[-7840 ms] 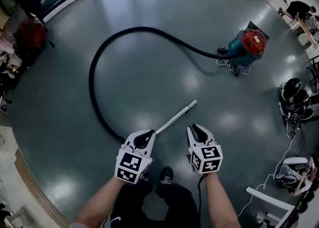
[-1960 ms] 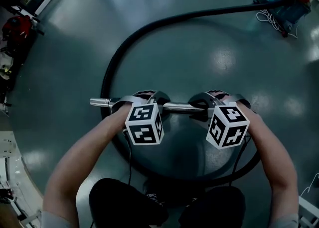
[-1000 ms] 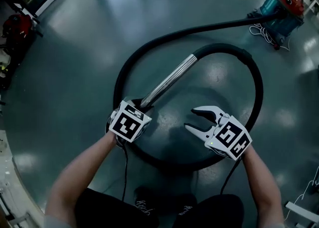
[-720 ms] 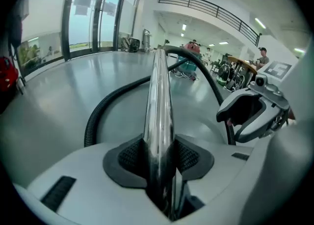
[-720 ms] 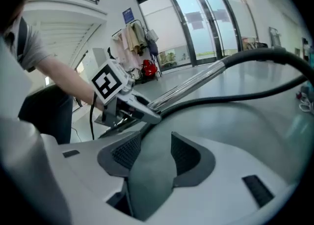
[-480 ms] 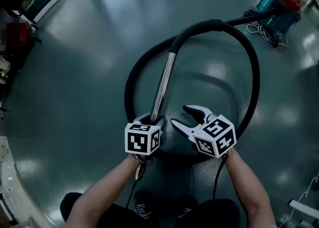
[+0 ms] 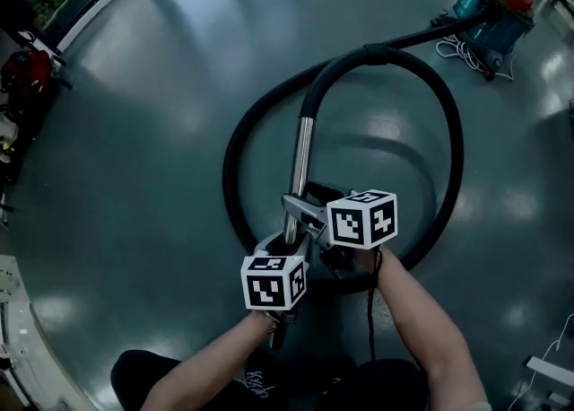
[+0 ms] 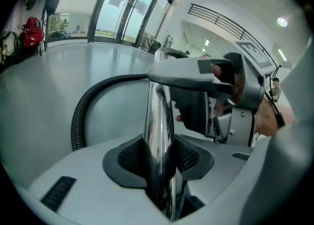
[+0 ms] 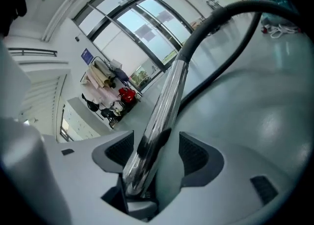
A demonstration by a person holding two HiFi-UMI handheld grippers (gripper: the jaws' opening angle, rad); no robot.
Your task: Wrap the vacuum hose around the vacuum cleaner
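- The left gripper (image 7: 288, 244), nearest the person, is clamped on the near end of the metal wand (image 7: 303, 153). Its pads press the tube from both sides, as they did a second ago.
- The right gripper (image 7: 300, 208) was off to the right a second ago with nothing in it. It has now crossed to the wand just beyond the left gripper. Its jaws have just been opening and now straddle the tube without pinching it.
- My reading is that this sets up a second grip, so both hands can carry the wand toward the machine.
- The left forearm (image 7: 211, 360) reaches straight away from the body, with the gripper tipped down. The right forearm (image 7: 408, 310) comes in from the near right, wrist rolled, jaws pointing left across the tube.
- The wand has swung from pointing far-right to pointing almost straight away.
- The black hose (image 7: 451, 140) loops on the floor (image 7: 134, 131) around both grippers. It then runs to the vacuum cleaner (image 7: 491, 5), well apart at the far right, so no wrapping has begun.
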